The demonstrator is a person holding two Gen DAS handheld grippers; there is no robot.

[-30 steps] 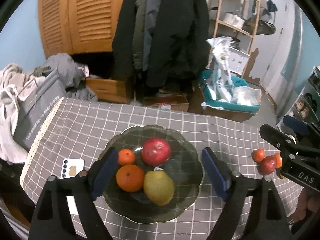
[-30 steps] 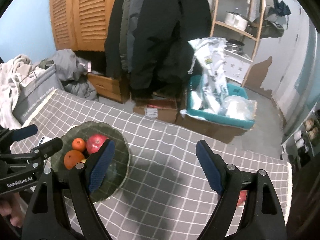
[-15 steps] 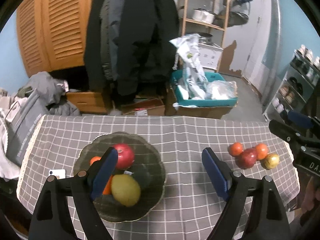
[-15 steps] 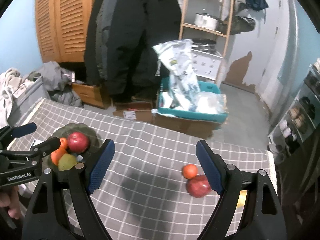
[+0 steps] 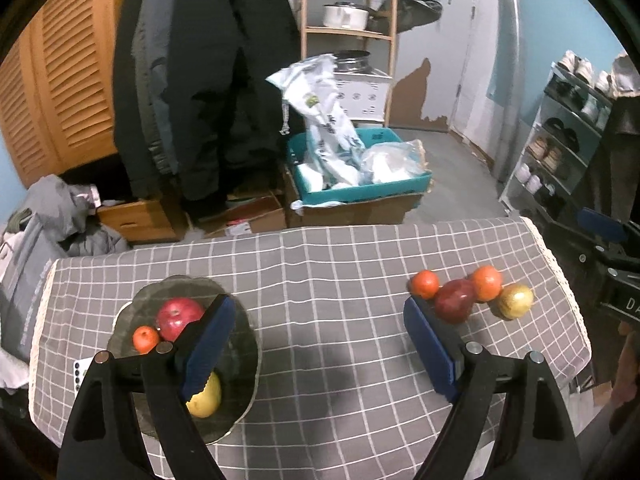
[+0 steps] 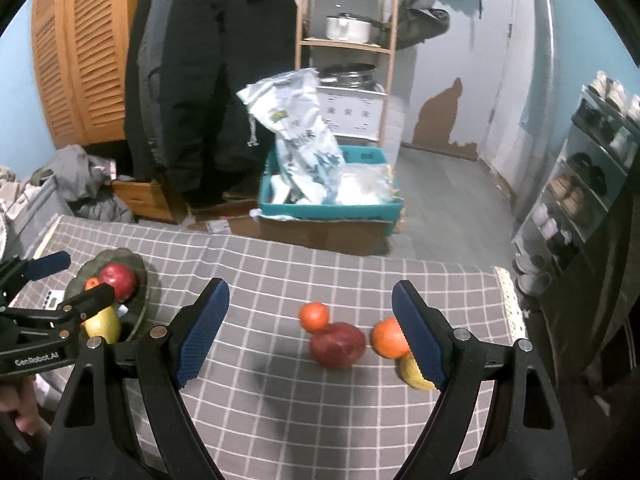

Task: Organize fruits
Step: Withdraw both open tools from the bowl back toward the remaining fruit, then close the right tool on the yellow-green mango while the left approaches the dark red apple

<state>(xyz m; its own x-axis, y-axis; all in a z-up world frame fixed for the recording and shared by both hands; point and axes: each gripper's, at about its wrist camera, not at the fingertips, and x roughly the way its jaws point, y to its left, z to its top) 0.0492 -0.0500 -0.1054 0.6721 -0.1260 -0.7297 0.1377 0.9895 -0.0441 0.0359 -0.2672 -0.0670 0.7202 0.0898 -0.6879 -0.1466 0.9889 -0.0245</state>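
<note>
The table under its checked cloth carries everything, and the job looks about half done. The plate, partly behind the left gripper's left finger, already holds four fruits: a red apple, a small orange, a yellow pear showing below the finger, and probably one more hidden behind it.

Four fruits are still loose on the cloth, in a tight cluster. From the right gripper they lie just ahead: a dark red apple between the fingers toward the right, a small orange touching its far side, a larger orange against the right finger, and a yellow fruit half hidden behind that finger. From the left gripper the cluster sits beyond its right finger.

Both grippers are spread wide with nothing between the pads, above the cloth and touching no fruit.

My judgement is that the four loose fruits remain to be carried to the plate; the right gripper is the better placed, with the dark apple nearest its gap.
</note>
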